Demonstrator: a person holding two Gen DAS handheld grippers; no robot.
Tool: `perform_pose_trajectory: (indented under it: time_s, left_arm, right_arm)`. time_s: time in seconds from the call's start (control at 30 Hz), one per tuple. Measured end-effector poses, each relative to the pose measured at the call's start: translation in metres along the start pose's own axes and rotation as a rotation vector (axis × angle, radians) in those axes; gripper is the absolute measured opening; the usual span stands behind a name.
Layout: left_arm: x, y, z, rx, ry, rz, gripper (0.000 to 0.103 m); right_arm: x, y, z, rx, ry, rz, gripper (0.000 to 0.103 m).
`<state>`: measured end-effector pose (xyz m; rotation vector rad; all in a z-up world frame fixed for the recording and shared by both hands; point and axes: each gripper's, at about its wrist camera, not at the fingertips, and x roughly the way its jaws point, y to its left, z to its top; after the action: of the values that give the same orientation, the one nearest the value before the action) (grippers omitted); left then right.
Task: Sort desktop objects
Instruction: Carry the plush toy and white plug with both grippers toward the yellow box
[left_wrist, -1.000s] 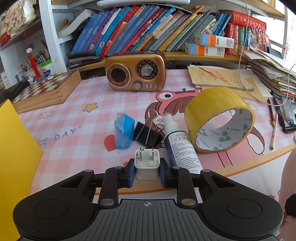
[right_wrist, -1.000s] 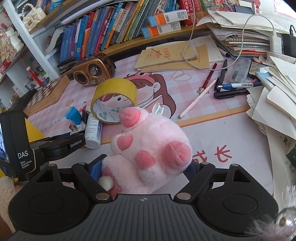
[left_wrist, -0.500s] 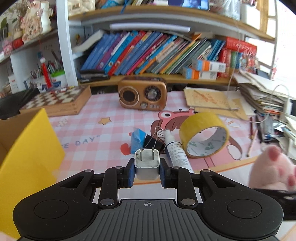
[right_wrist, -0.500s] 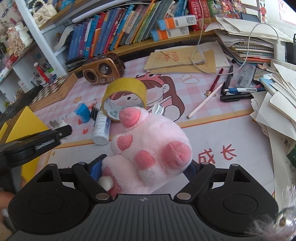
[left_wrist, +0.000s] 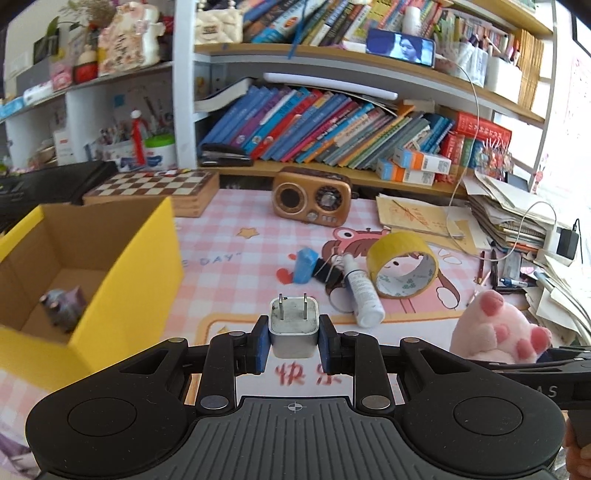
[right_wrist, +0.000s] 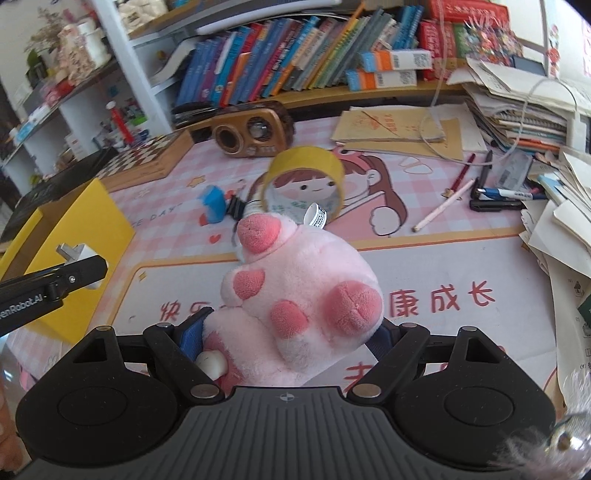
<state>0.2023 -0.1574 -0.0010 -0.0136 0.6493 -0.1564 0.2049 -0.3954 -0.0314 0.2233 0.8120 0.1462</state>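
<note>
At the left edge of the desk stands an open yellow cardboard box (left_wrist: 122, 280), its brown inside showing in the left wrist view, with a small grey-purple figure (left_wrist: 63, 306) lying on its floor; nothing else can be made out in it. Just right of the box, above the pink checked desk mat (left_wrist: 236, 258), the left gripper (left_wrist: 293, 347) holds a white USB wall charger (left_wrist: 294, 326) between its blue pads, jaws drawn narrow against its sides, the two flat prongs pointing up and away. Nearer the right side, the right gripper (right_wrist: 291, 332) has its jaws spread wide around a pink plush toy (right_wrist: 299, 291) with darker pink paw pads, the blue pads pressing into the fur on both sides. Farther back on the mat lie a blue eraser-like block (left_wrist: 304, 264), a black binder clip (left_wrist: 325, 269), a white spray bottle (left_wrist: 360, 291) on its side and a roll of yellow packing tape (left_wrist: 402, 264) standing on its edge, all close together. A gold retro radio (left_wrist: 312, 201) sits at the far edge below the bookshelf, and a wooden chessboard box (left_wrist: 155, 188) sits left of it. Only the left wrist view looks down into the box and shows the figure; the right wrist view sees just the box's yellow outer wall, but it shows the pens and pencil (right_wrist: 443, 208) to the right of the tape, and the toy's white tag (right_wrist: 317, 216).
</note>
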Motion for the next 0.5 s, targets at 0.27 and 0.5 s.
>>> perform_pose_trajectory:
  time_s: [0.27, 0.5]
  left_arm:
    - [-0.027, 0.022, -0.02, -0.027, 0.005, -0.003, 0.025]
    - [-0.047, 0.048, -0.03, -0.04, -0.001, -0.016, 0.025]
  right_arm:
    - [-0.008, 0.03, -0.013, -0.03, 0.005, 0.004, 0.082]
    - [-0.016, 0.063, -0.024, -0.05, 0.002, 0.0, 0.082]
